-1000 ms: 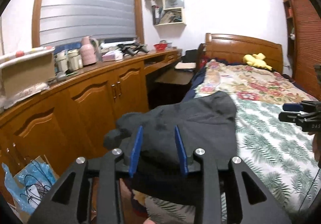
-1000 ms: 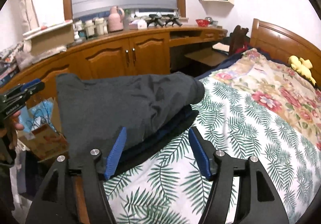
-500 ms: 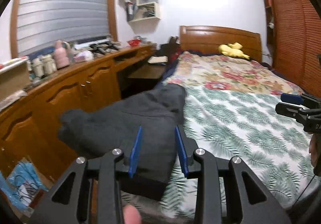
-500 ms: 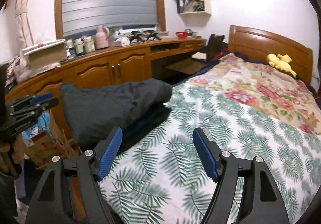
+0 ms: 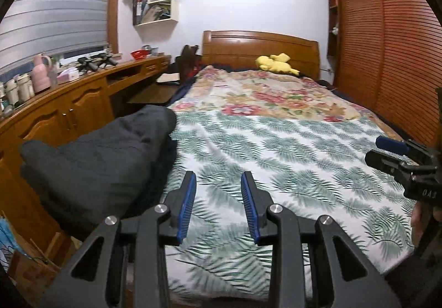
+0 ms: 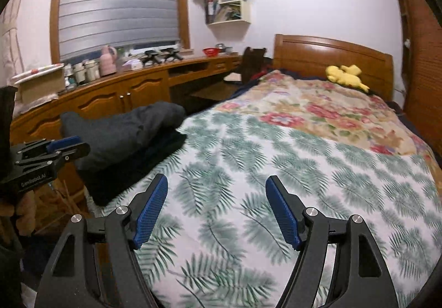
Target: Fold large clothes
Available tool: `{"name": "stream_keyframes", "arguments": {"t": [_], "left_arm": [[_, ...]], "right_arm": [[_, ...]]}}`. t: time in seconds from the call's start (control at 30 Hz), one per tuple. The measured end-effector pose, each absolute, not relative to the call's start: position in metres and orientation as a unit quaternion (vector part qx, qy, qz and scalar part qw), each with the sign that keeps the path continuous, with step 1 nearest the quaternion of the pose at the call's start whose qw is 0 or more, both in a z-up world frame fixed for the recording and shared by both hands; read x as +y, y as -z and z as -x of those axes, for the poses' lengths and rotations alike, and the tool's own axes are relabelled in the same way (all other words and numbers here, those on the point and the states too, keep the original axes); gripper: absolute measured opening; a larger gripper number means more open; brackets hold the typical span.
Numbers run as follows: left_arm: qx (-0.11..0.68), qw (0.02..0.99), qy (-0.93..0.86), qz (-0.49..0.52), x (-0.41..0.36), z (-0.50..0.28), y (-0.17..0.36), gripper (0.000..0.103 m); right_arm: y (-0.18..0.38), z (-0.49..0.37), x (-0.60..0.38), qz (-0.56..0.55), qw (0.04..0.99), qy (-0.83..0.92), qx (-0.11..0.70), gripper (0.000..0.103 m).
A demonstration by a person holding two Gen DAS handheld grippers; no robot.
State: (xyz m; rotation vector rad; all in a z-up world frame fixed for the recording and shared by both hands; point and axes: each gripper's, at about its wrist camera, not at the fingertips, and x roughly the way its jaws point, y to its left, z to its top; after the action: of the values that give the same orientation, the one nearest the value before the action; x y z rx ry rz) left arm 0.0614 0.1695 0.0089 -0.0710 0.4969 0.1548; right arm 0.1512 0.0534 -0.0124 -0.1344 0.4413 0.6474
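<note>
Two grippers are in my hands, and neither has anything in it. My left gripper [image 5: 218,183] hangs over the palm-leaf bedspread [image 5: 290,158] with its blue pads [image 5: 187,205] set a modest gap apart, and only the printed cloth shows between them. My right gripper [image 6: 216,192] stands with its fingers spread much wider, again with only the leaf pattern in the gap. Each tool shows in the other's camera: the right one at the right edge of the left view [image 5: 400,158], the left one at the left edge of the right view [image 6: 52,153].

The dark grey garment [image 5: 105,158] lies folded into a thick bundle at the left edge of the bed [image 6: 331,142], on top of a darker folded piece [image 6: 132,172] that sticks out beneath it. Neither tool touches the bundle; it sits off to the left of both.

Further up, a floral quilt [image 5: 270,92] covers the head end of the mattress, and a yellow plush toy [image 5: 276,63] rests against the wooden headboard [image 5: 259,45]. A long wooden cabinet [image 6: 116,98] runs along the wall under the window blind [image 6: 118,1], just beside the bundle.
</note>
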Motion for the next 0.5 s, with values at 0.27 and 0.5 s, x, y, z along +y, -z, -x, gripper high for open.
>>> {"name": "stream_keyframes", "arguments": {"t": [0.27, 0.5], "left_arm": [[0.248, 0.967, -0.038, 0.036, 0.107, -0.063, 0.003, 0.032], [0.247, 0.969, -0.002, 0.023, 0.058, -0.063, -0.002, 0.032]], "right_arm": [[0.025, -0.118, -0.021, 0.037, 0.943, -0.249, 0.220, 0.080], [0.021, -0.092, -0.073, 0.023, 0.959, -0.192, 0.210, 0.080]]}}
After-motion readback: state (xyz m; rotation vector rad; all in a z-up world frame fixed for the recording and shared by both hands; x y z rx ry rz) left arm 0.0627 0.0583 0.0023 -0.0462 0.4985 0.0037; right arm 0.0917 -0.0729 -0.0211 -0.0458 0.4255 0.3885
